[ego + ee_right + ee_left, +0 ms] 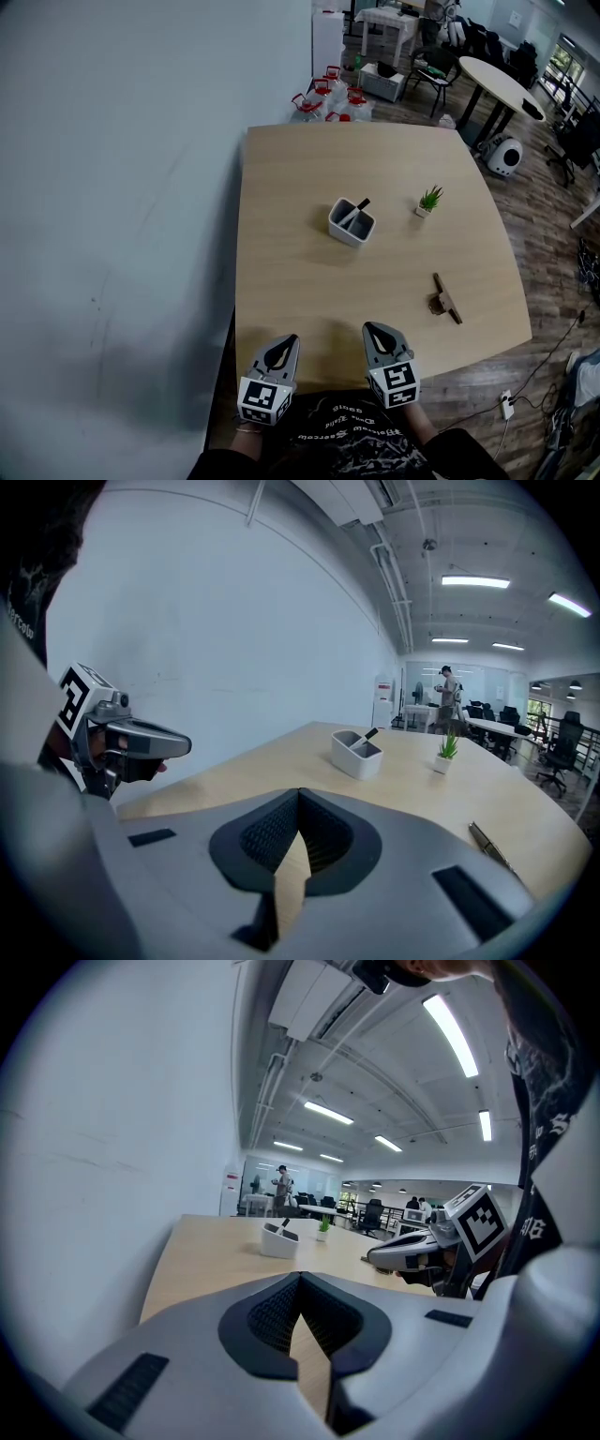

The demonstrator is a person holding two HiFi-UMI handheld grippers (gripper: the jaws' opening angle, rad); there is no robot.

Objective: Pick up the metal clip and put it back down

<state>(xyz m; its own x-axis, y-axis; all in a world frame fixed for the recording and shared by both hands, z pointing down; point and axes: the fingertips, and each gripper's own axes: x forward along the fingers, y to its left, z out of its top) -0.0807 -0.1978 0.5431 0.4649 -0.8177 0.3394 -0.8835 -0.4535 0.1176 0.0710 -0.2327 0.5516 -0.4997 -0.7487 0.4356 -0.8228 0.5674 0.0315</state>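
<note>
The pale wooden desk (300, 281) carries only a few things, so you have plenty of bare surface to work over. Your 2 grippers sit side by side at its near edge: the left hand-held gripper (286, 343) and the right hand-held gripper (376, 334) each have their jaw tips pressed together, with nothing between them but a sliver of desk showing through the notch.

The white rectangular pen holder (351, 223) stands near the middle of the desk, well apart from both grippers.

The dark, slim metal clip (446, 298) lies flat on the desk towards the right edge, nearer your right hand-held gripper than your left but still well apart from it. That fits 2 stages equally: the clip waiting to be lifted, or the clip already set down again with both grippers drawn back. These views cannot settle which.

As for handling, I judge the clip low and narrow, likely to skid if nudged sideways, so any grip wants the jaws square across its thin width and level with the desk.

The small green potted plant (429, 200) stands beyond the clip, clear of any approach from your side.
</note>
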